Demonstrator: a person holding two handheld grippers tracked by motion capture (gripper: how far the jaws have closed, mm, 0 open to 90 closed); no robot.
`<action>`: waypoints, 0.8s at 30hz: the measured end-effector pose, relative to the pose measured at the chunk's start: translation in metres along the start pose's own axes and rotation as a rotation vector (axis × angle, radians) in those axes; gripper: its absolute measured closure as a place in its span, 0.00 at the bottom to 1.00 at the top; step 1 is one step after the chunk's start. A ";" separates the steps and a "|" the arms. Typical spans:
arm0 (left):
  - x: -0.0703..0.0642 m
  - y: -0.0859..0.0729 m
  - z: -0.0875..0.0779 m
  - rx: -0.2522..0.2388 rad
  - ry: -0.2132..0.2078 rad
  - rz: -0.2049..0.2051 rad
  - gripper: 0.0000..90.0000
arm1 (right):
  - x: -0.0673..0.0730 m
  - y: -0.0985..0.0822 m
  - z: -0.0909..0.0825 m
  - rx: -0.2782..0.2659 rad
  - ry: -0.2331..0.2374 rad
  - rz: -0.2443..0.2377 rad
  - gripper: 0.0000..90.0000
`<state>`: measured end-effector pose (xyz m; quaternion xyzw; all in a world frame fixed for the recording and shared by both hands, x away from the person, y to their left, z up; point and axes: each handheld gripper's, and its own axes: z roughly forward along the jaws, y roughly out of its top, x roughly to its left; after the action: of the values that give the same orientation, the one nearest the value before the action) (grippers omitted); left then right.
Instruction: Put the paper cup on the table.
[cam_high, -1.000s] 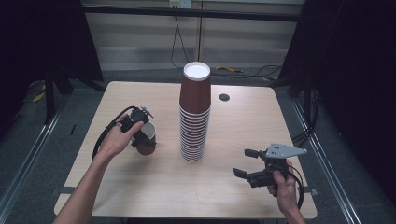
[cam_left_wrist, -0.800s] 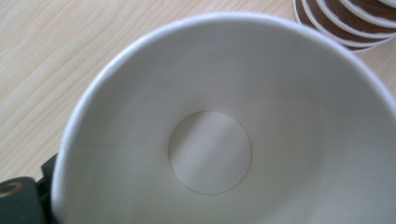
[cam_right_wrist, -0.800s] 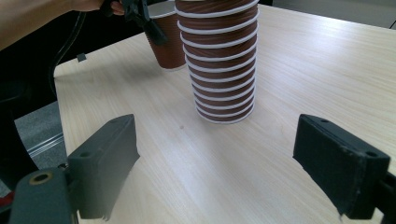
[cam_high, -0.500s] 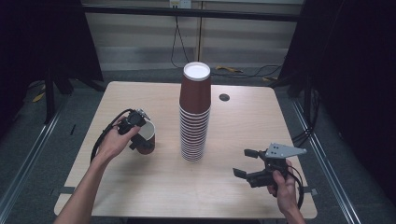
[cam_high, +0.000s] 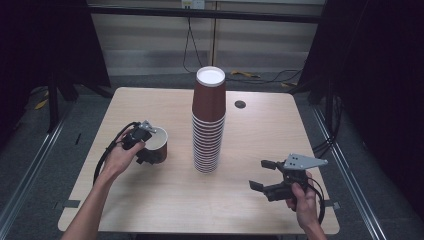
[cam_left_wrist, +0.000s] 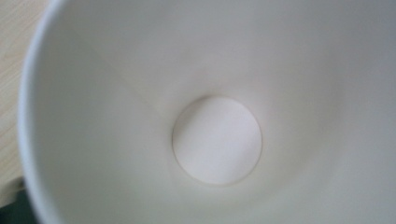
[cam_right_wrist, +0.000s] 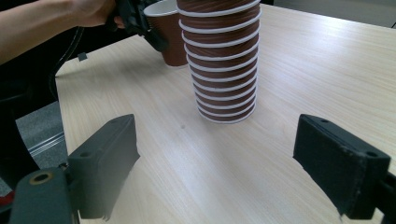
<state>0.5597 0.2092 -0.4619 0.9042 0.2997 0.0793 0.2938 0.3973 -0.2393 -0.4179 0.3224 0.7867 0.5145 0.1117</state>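
One cup (cam_high: 159, 145) in left tool (cam_high: 141, 144), one tall stack (cam_high: 208, 122) beside.

Lab recording bay — black curtains (cam_high: 45, 40), trailing floor cables (cam_high: 260, 77).

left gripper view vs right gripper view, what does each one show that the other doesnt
The left gripper view looks straight into the single brown paper cup, showing its white inside and round bottom.

The right gripper view shows the tall stack of brown paper cups, the right gripper with its black fingers spread wide and empty, and the person's left hand holding the left gripper at the single cup's rim.

Both show that single cup and the light wooden table.
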 end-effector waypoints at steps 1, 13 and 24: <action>0.000 -0.002 0.000 -0.012 0.000 -0.013 0.16 | 0.000 0.000 0.000 0.000 0.000 0.001 0.15; 0.000 -0.024 -0.001 -0.141 0.006 -0.042 0.17 | 0.000 -0.001 0.001 0.002 -0.002 0.000 0.15; -0.004 -0.039 0.003 -0.192 0.067 -0.046 0.17 | 0.000 -0.001 0.001 0.003 -0.001 0.000 0.15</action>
<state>0.5378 0.2303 -0.4863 0.8614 0.3212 0.1313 0.3708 0.3975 -0.2386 -0.4190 0.3229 0.7875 0.5130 0.1116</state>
